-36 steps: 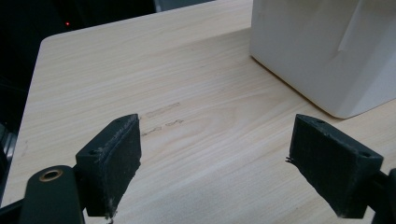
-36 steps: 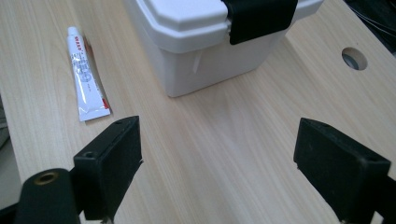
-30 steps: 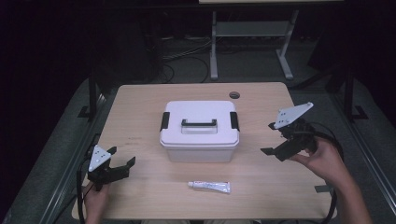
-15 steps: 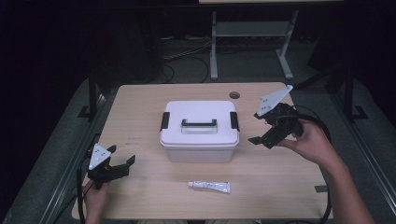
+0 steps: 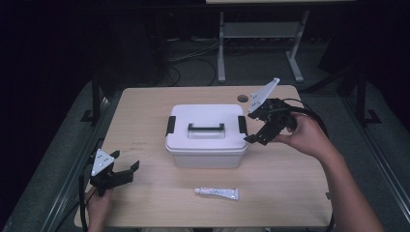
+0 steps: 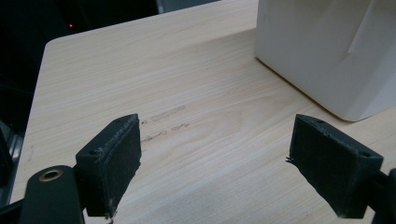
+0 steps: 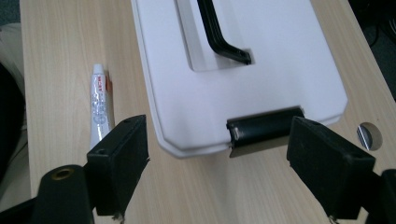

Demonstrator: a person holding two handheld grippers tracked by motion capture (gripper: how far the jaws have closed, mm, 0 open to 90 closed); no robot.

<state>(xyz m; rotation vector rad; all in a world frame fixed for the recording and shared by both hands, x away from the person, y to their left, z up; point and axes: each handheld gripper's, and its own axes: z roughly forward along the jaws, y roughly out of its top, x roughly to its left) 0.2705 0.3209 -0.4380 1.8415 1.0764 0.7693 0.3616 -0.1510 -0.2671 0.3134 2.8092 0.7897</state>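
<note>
A white lidded box [image 5: 207, 137] with a black handle [image 5: 206, 128] and black side latches stands mid-table. My right gripper [image 5: 257, 134] hovers open at the box's right end, tilted down toward the right latch [image 5: 242, 125]. In the right gripper view the latch [image 7: 265, 127] lies between and just beyond the wide-apart jaws of the gripper [image 7: 233, 163]. My left gripper [image 5: 124, 173] rests open near the table's front left corner, with nothing between its jaws [image 6: 219, 163]. A small white tube [image 5: 217, 193] lies in front of the box.
The wooden table [image 5: 145, 111] has a round cable hole [image 5: 242, 98] behind the right gripper. A corner of the box [image 6: 336, 51] shows in the left gripper view. Cables trail from both grippers. Dark floor and a metal stand [image 5: 258, 34] lie beyond the table.
My right gripper has moved left and forward, from off to the right of the box to right beside its right latch, tilting downward. The left gripper has stayed put.
</note>
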